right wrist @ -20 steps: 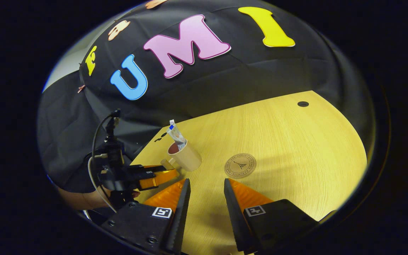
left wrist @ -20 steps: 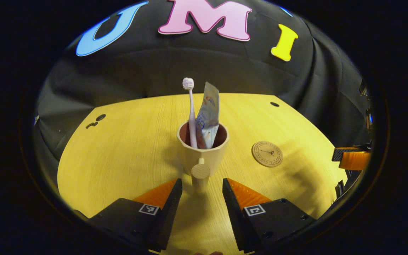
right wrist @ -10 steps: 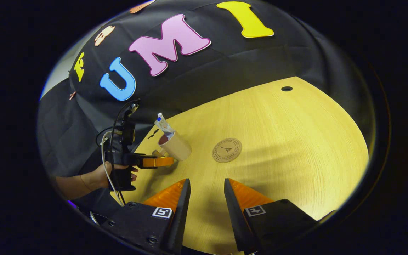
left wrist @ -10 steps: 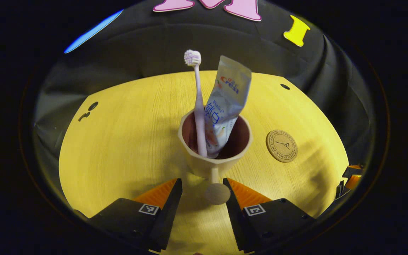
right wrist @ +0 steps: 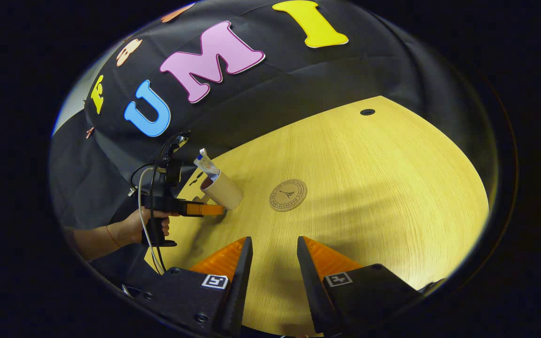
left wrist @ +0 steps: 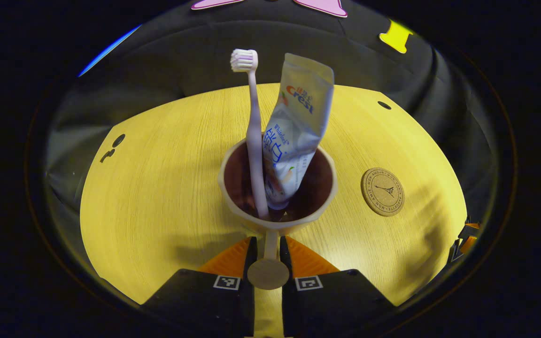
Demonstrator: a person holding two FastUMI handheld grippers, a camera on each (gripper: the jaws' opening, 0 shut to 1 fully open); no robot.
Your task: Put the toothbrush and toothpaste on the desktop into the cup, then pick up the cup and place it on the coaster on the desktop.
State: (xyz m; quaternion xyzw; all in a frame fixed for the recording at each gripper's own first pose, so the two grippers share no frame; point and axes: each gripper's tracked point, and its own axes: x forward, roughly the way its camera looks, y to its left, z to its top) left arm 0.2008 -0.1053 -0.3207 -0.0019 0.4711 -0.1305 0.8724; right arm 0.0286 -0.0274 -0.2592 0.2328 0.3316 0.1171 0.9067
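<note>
Left claw (left wrist: pixel 266 249) pinches the cup (left wrist: pixel 277 188) by its handle (left wrist: pixel 268 263), seemingly; the coaster (left wrist: pixel 382 191) lies right of centre.

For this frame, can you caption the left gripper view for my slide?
Left gripper shut on the beige cup's handle; pink toothbrush and toothpaste tube inside, round cork coaster nearby.

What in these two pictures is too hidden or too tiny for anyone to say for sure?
- The cup's base, left gripper view: hidden behind its own rim and handle, so lifted or standing is unclear.
- Toothbrush and toothpaste bottoms: sunk in the dark cup.
- Coaster lettering, right gripper view: too small.
- The person beyond the hand: cut off by the edge.
</note>
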